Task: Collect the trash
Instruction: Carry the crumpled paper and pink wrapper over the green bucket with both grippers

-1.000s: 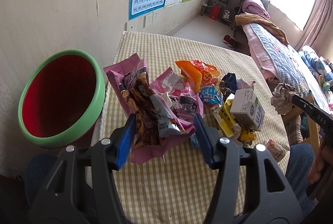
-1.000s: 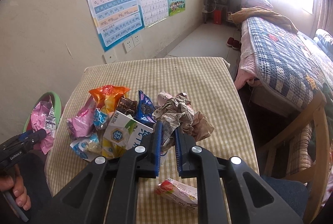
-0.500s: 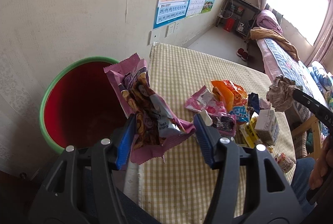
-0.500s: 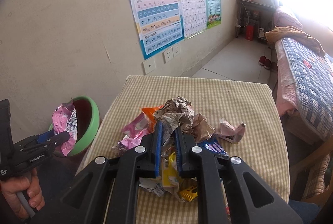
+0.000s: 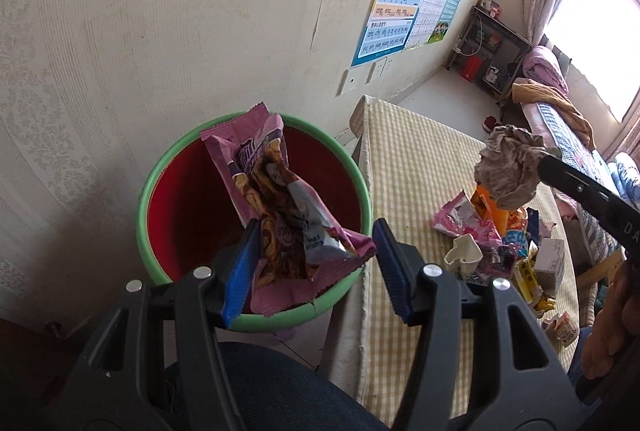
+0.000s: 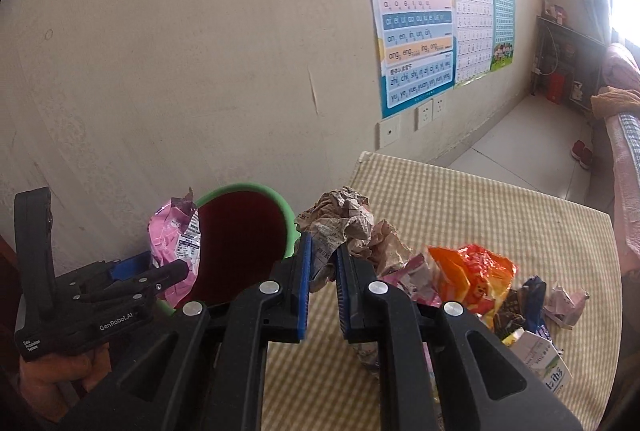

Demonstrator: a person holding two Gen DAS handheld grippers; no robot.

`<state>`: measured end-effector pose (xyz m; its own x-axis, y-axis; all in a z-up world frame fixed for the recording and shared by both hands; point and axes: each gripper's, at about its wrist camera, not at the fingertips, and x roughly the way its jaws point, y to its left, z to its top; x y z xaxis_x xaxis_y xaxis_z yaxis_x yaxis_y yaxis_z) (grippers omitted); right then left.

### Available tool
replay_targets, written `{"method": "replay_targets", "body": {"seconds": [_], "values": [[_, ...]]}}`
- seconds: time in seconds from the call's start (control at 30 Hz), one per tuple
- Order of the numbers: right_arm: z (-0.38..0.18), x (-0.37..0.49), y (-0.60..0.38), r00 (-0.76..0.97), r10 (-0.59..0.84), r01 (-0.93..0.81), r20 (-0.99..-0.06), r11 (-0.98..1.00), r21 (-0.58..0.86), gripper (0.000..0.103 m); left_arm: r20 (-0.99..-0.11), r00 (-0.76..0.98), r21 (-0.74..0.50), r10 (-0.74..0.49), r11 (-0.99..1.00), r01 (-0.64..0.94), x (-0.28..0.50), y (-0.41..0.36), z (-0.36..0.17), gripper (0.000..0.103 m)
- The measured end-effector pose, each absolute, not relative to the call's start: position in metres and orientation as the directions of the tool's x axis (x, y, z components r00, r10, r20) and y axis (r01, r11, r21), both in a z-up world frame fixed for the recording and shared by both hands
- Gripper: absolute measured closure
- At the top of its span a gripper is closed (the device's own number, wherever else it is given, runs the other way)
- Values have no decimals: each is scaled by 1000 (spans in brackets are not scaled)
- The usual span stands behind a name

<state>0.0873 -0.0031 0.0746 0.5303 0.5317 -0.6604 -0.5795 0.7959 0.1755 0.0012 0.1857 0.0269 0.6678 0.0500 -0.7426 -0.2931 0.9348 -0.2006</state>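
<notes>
My left gripper [image 5: 316, 231] is shut on a pink and purple snack wrapper [image 5: 280, 199] and holds it above the mouth of a red bin with a green rim [image 5: 288, 319]. In the right wrist view the same wrapper [image 6: 172, 231] hangs at the bin's near side. My right gripper [image 6: 322, 243] is shut on a crumpled ball of brown printed paper [image 6: 348, 215]. It hovers over the left edge of the checked table [image 6: 460, 199], just right of the bin's rim [image 6: 248, 187]. The left wrist view shows that paper ball [image 5: 508, 167] in the air over the table.
A heap of trash lies on the table: an orange bag [image 6: 472, 271], pink wrappers, a white crushed cup [image 5: 464, 255] and a milk carton [image 6: 540, 355]. The wall with posters stands close behind the bin. A person's knee in dark jeans [image 5: 260, 383] is below the left gripper.
Both grippers have swung left with their loads. The wrapper went from over the table to over the bin. The paper ball came from mid-table to the table's left edge.
</notes>
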Motion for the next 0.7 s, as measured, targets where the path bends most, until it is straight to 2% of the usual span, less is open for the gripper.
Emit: {"method": "replay_targets", "body": {"seconds": [0.53, 0.6, 0.63, 0.67, 0.7], "values": [[55, 101, 108, 411, 604, -687, -683, 698, 204, 91, -746, 666, -245, 10, 926, -288, 0, 234, 11, 47], [53, 101, 113, 394, 614, -692, -684, 688, 218, 87, -747, 665, -250, 6, 924, -289, 2, 238, 10, 46], [53, 102, 116, 387, 618, -695, -685, 683, 224, 86, -750, 661, -251, 1, 925, -286, 4, 239, 9, 38], [52, 103, 119, 385, 617, -698, -686, 681, 220, 72, -754, 657, -248, -1, 927, -283, 5, 239, 8, 31], [52, 103, 120, 386, 616, -699, -686, 681, 218, 54, -752, 659, -238, 10, 928, -285, 4, 239, 8, 18]]}}
